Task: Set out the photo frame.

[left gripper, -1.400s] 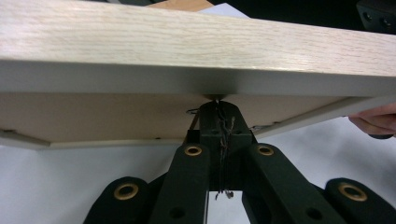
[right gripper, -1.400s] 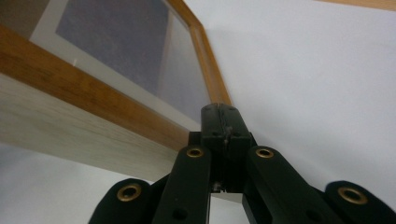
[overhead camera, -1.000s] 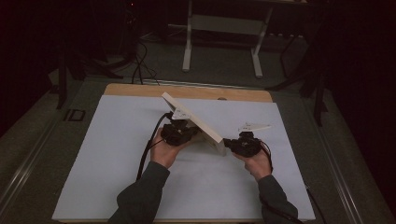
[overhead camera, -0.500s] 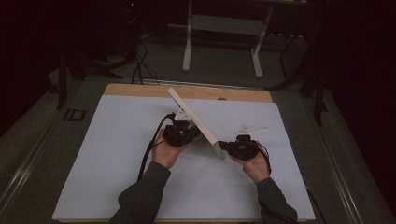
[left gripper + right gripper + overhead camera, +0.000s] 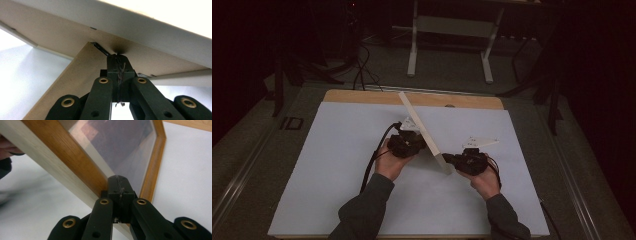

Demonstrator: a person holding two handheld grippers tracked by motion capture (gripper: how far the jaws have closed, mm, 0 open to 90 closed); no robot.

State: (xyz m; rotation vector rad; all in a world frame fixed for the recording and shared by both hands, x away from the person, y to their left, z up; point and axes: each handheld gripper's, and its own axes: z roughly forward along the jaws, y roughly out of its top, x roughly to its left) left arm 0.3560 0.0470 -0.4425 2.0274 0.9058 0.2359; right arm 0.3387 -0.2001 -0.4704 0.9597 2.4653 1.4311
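Both grippers' fingers closed, tips against the tilted picture frame [image 5: 422,131] over white sheet [image 5: 337,165].

Tipped steeper between the two grippers: picture frame [image 5: 422,131] (seen edge-on from above), far end swung leftward; right gripper [image 5: 447,159] drawn slightly inward toward the left gripper [image 5: 424,145].

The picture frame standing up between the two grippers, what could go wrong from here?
1. The picture frame stands tilted on one edge on the white table cover, so it may tip over.
2. The right gripper, shut, presses its tip at the glass and could scratch it.
3. The left gripper, shut, only pushes the back board, so the frame may slide.
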